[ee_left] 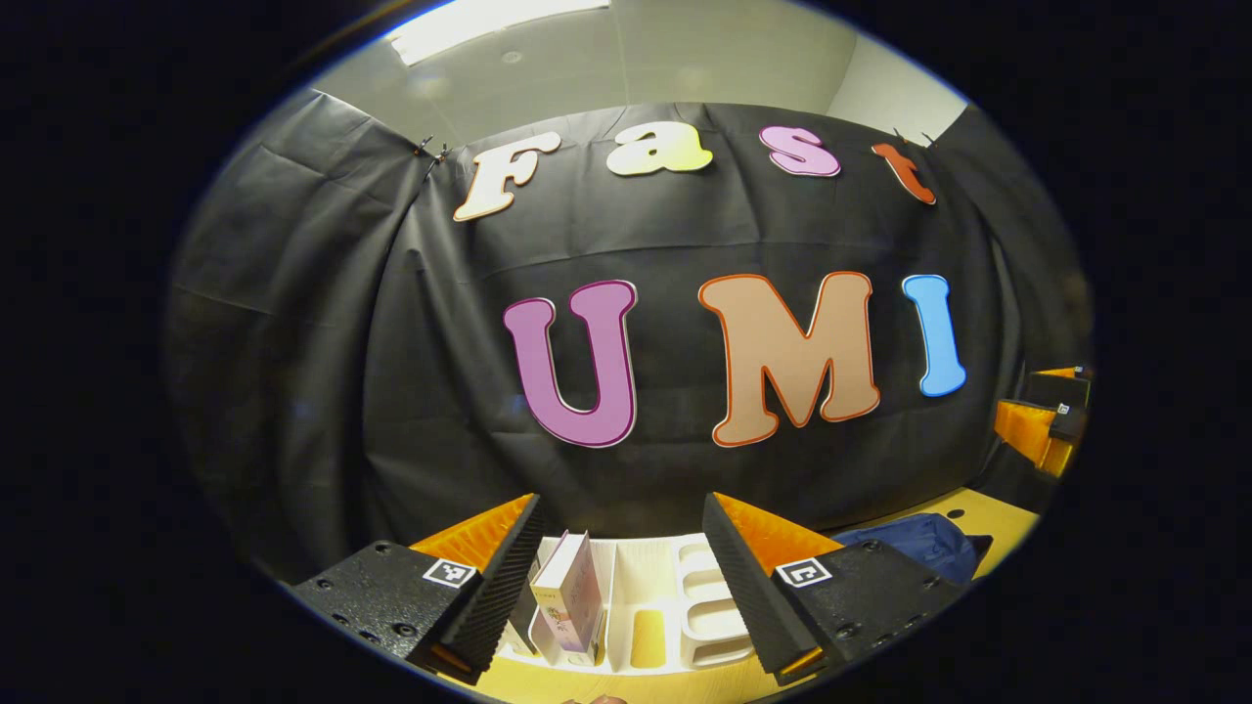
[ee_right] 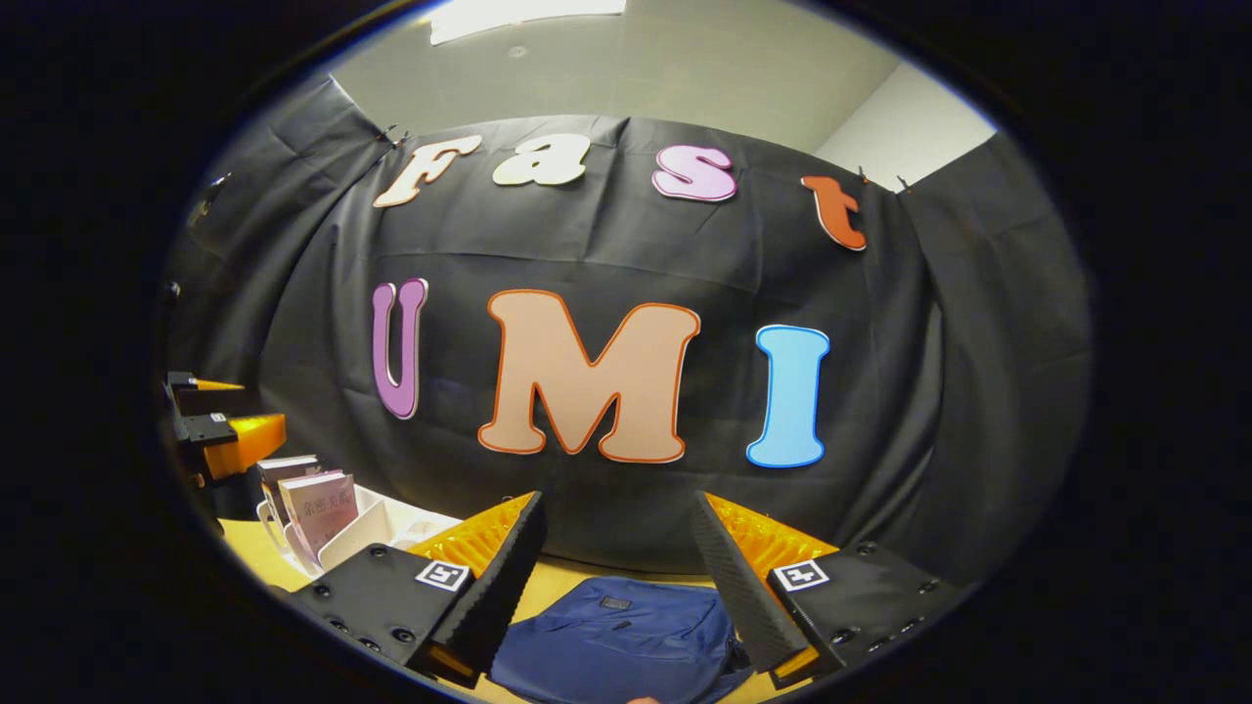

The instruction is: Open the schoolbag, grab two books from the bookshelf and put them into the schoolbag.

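Navy schoolbag (ee_right: pixel 621 636) lies flat on the yellow table (ee_right: pixel 249 557), at 6 o'clock in the right gripper view, zipped closed. Right gripper (ee_right: pixel 616 587) hovers over it, jaws spread, holding nothing. Left gripper (ee_left: pixel 621 592) likewise spread, facing the white bookshelf (ee_left: pixel 675 606); books (ee_left: pixel 572 601) stand upright at its 7 o'clock side.

The schoolbag (ee_right: pixel 626 636) looks like soft matt woven cloth, lying slack on the smooth, faintly glossy table (ee_left: pixel 988 513). The bookshelf (ee_left: pixel 650 596) near the table's back edge looks like smooth, slightly shiny plastic. Its books (ee_left: pixel 572 601) have sleek paper covers.
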